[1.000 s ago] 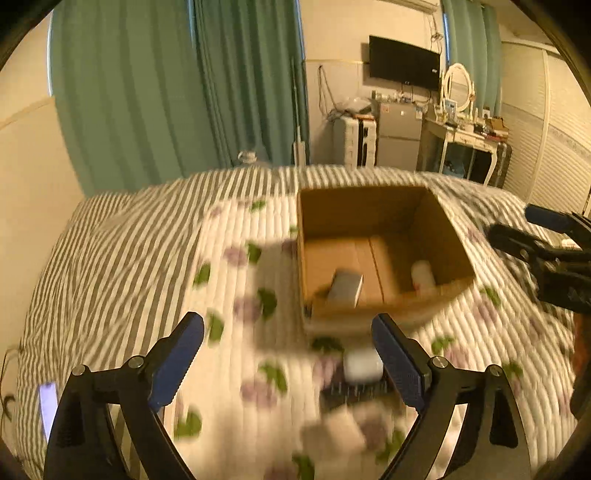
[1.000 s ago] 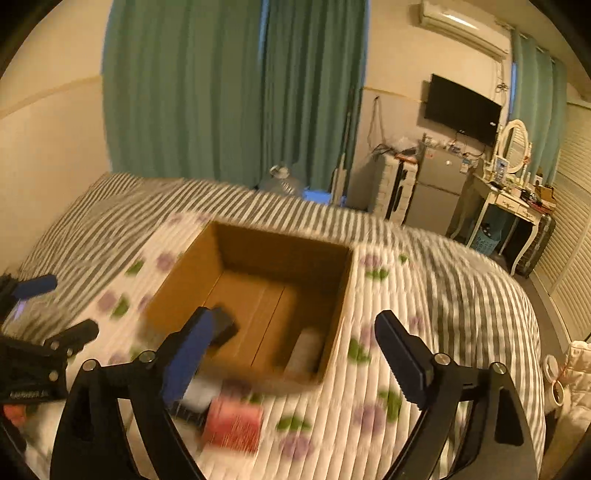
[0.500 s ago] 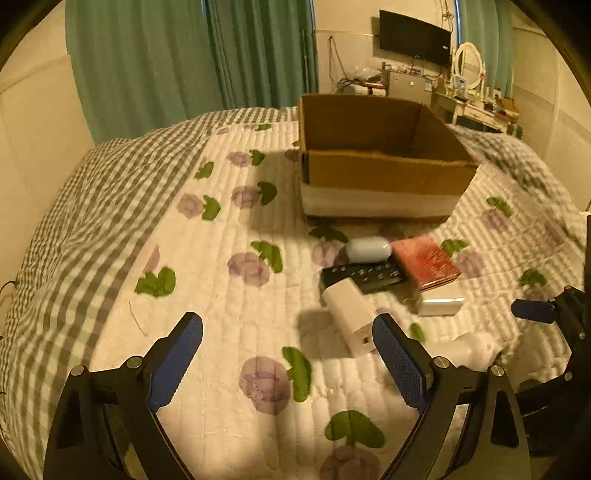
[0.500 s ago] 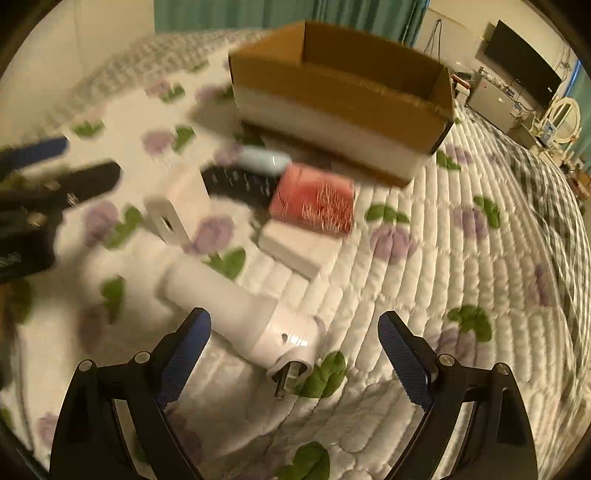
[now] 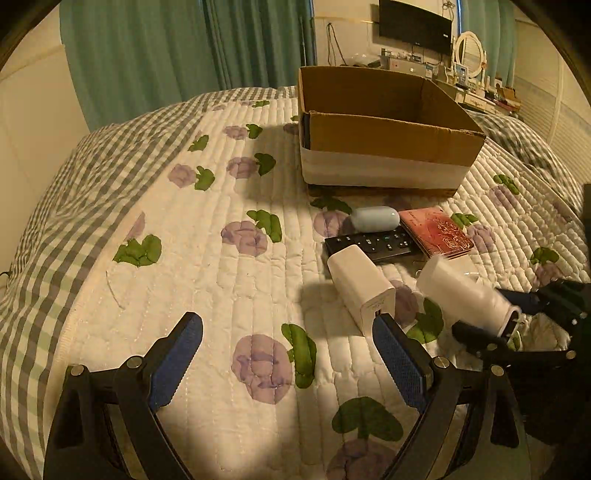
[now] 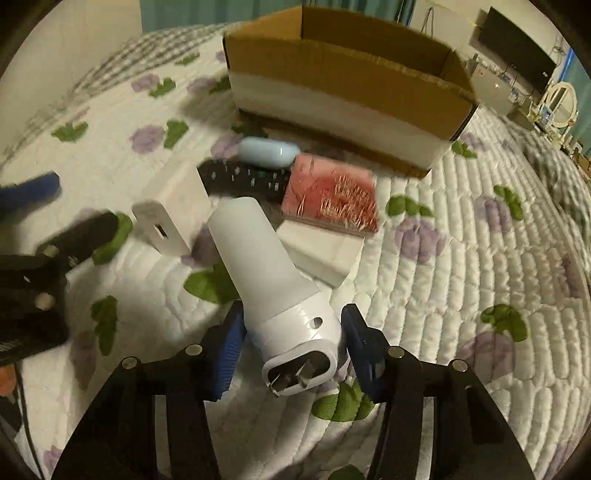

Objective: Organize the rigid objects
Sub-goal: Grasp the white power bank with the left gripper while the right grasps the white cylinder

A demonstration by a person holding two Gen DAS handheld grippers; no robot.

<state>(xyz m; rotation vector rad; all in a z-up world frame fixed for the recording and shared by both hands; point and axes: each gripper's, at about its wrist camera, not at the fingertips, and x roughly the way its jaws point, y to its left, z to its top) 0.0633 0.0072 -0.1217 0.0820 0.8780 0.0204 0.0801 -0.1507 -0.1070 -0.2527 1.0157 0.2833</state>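
Note:
My right gripper point(image 6: 293, 341) is shut on the plug end of a white cylindrical adapter point(image 6: 269, 273), which tilts up off the quilt; it also shows in the left wrist view point(image 5: 465, 291). Just beyond lie a white charger block point(image 6: 170, 210), a black remote point(image 6: 243, 179), a pale blue oval case point(image 6: 267, 149), a red notebook point(image 6: 332, 195) and a white flat box point(image 6: 321, 251). The open cardboard box point(image 5: 388, 140) stands behind them. My left gripper point(image 5: 288, 354) is open and empty, low over the quilt, left of the charger block point(image 5: 360, 284).
The bed has a white quilt with purple flowers and green leaves point(image 5: 221, 258) and a grey checked border point(image 5: 74, 184) at the left. Green curtains point(image 5: 184, 55), a wall TV point(image 5: 413, 26) and a dressing table point(image 5: 480, 85) are behind the bed.
Both grippers came down from above the box to the quilt. My right gripper closed its fingers on the white adapter's plug end and tilted it up. My left gripper stayed open.

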